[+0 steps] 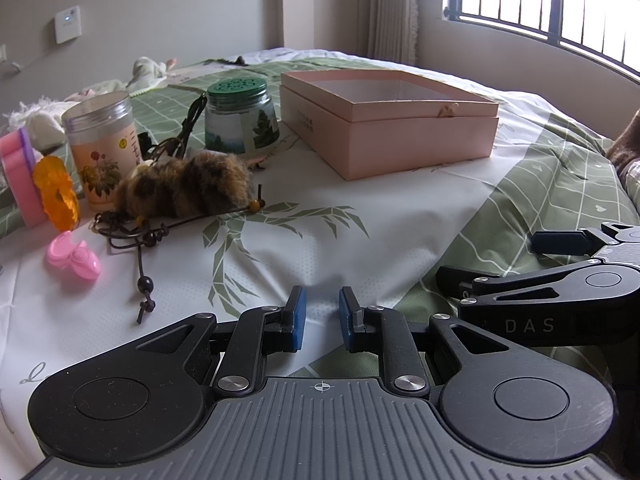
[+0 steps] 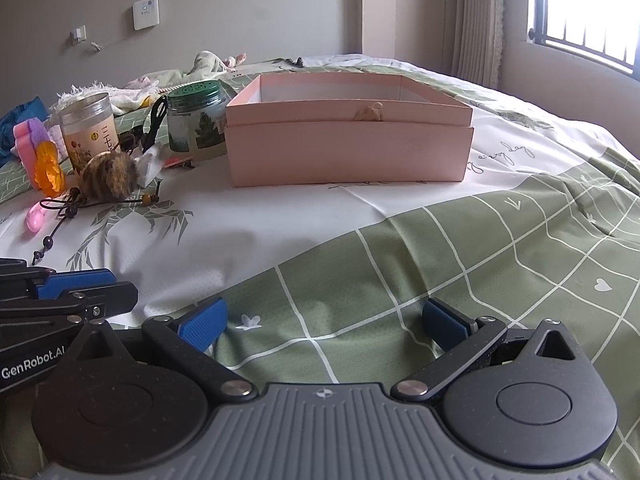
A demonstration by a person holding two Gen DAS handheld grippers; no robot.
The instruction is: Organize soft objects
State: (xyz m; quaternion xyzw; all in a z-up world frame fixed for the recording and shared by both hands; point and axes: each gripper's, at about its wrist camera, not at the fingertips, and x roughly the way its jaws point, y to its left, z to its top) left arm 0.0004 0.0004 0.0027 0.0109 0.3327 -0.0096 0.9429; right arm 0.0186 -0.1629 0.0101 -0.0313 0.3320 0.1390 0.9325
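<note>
A brown striped furry toy (image 1: 188, 184) (image 2: 110, 178) lies on the bedspread (image 1: 304, 248) at the left, on a brown beaded cord (image 1: 140, 236). An open pink box (image 1: 400, 136) (image 2: 348, 152) stands further back, right of the toy; what I see of its inside is bare. My left gripper (image 1: 322, 312) (image 2: 120, 284) hovers low over the bed, well short of the toy, all but shut with a narrow slit and nothing in it. My right gripper (image 2: 324, 320) (image 1: 486, 258) stands wide open beside it over the green checked part, holding nothing.
Left of the toy are a flower-label jar (image 1: 102, 148), a green-lidded jar (image 1: 240, 120), a pink sponge (image 1: 18, 172), an orange ring (image 1: 56, 192) and a pink plastic clip (image 1: 74, 258). White fluffy cloth (image 1: 32, 116) and a pale plush (image 1: 150, 68) lie near the wall.
</note>
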